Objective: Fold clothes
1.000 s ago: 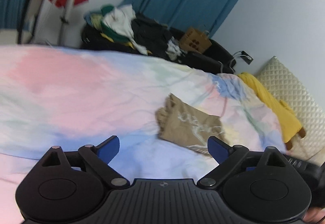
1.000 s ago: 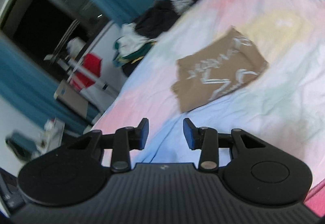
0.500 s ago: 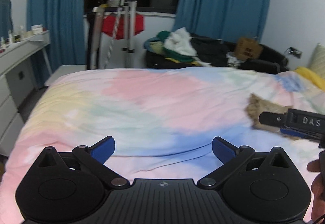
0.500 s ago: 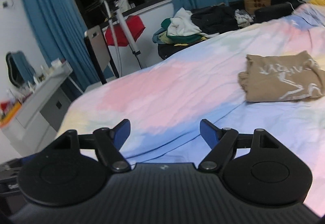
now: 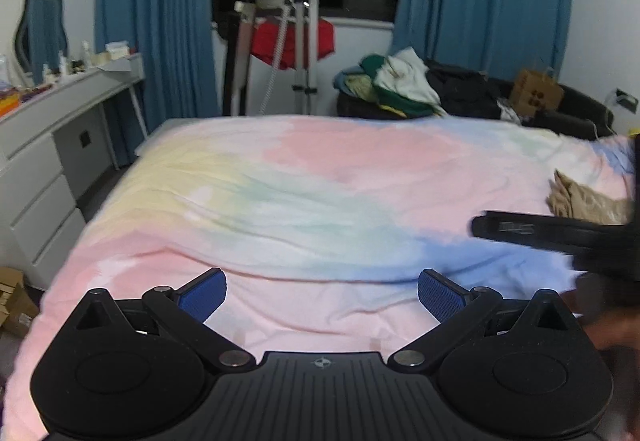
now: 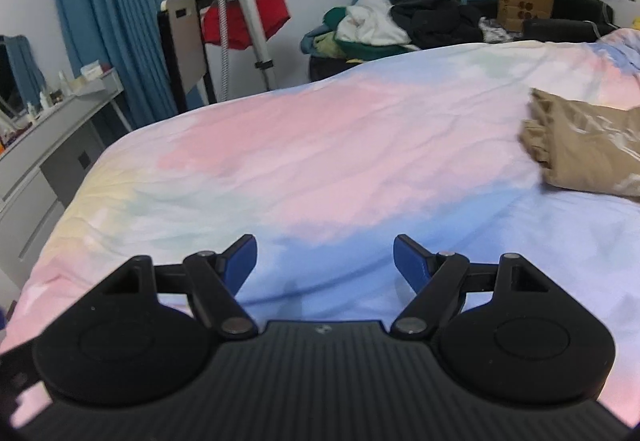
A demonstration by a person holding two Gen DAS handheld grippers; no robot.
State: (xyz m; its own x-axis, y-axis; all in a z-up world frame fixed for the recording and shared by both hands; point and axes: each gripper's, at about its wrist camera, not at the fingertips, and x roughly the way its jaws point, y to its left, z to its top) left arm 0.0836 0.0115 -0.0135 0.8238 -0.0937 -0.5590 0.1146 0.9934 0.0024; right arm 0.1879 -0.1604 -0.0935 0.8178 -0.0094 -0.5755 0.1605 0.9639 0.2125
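My left gripper (image 5: 322, 291) points forward and slightly down, its blue pads wide apart and empty. My right gripper (image 6: 325, 261) is likewise spread wide and empty. It seems to sit just right of the left, blurred.

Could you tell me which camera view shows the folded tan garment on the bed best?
The right wrist view: the tan garment lies large at the right edge, its folded layers and pale print visible. In the left wrist view only a small corner of it shows, partly hidden behind the right gripper.
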